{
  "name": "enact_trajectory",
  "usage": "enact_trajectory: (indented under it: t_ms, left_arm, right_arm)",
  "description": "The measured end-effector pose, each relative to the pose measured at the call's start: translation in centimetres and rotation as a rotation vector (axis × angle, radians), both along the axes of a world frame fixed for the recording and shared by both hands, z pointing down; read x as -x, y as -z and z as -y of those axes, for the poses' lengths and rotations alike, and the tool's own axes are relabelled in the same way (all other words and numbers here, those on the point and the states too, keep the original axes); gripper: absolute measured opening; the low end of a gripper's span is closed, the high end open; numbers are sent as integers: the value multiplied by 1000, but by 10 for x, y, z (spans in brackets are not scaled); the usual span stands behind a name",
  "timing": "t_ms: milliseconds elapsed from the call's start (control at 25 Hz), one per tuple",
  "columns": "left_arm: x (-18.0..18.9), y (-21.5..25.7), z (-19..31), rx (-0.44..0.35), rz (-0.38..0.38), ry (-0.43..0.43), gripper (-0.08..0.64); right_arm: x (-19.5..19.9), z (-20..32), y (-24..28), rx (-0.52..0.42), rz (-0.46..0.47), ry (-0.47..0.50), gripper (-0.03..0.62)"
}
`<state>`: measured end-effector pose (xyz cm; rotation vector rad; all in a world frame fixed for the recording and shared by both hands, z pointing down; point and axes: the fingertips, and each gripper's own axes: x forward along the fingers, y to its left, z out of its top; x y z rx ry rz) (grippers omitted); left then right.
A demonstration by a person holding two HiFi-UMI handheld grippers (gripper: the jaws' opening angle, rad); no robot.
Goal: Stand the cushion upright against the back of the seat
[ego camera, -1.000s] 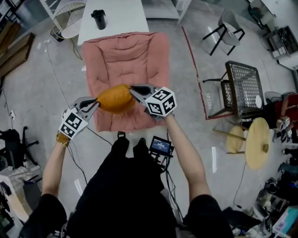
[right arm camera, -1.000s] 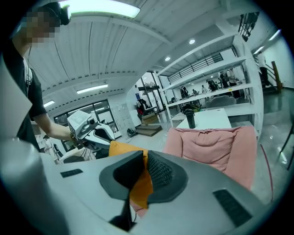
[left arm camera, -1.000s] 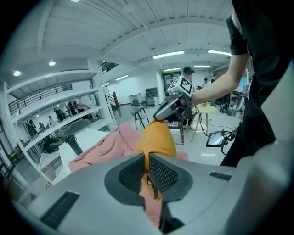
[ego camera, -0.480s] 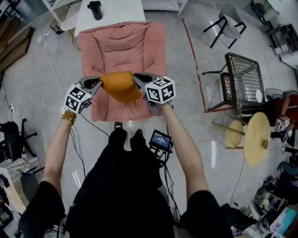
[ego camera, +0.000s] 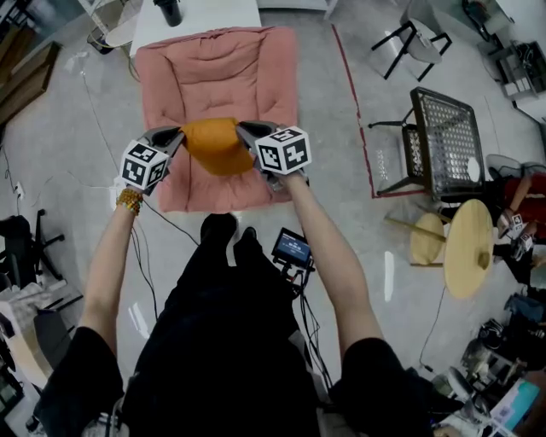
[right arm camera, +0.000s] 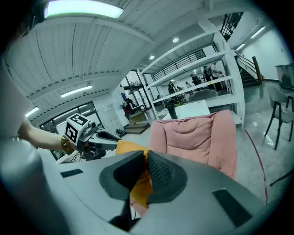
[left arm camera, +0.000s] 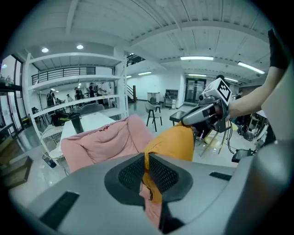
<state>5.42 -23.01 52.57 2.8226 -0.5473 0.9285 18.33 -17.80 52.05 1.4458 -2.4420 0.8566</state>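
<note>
An orange cushion (ego camera: 211,143) hangs between my two grippers above the front part of the pink padded seat (ego camera: 217,81). My left gripper (ego camera: 177,136) is shut on the cushion's left edge, and my right gripper (ego camera: 245,132) is shut on its right edge. In the left gripper view the orange cushion (left arm camera: 174,142) runs from the pinched jaws toward the right gripper (left arm camera: 202,114). The right gripper view shows the cushion's (right arm camera: 138,183) fabric pinched between its pads, the left gripper (right arm camera: 98,135) beyond and the seat's back (right arm camera: 195,135) upright behind.
A white table (ego camera: 200,13) with a black cup (ego camera: 168,10) stands behind the seat. A black mesh chair (ego camera: 444,154) and a round wooden stool (ego camera: 469,252) are at the right. A small screen device (ego camera: 293,249) and cables lie on the floor by the person's feet.
Both grippers have carried the cushion forward over the seat and lowered it. The left gripper has rolled, so the cushion hangs more level between them.
</note>
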Motion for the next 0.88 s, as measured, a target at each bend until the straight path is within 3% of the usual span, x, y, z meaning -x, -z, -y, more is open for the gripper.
enact_trajectory:
  t_ms: [520, 880]
  left_arm:
    - [3, -54, 67, 92, -2, 7, 35]
    - [-10, -98, 100, 133, 53, -14, 35]
  right_arm:
    - [1, 69, -48, 82, -31, -34, 37]
    - [-12, 103, -97, 152, -44, -60, 37]
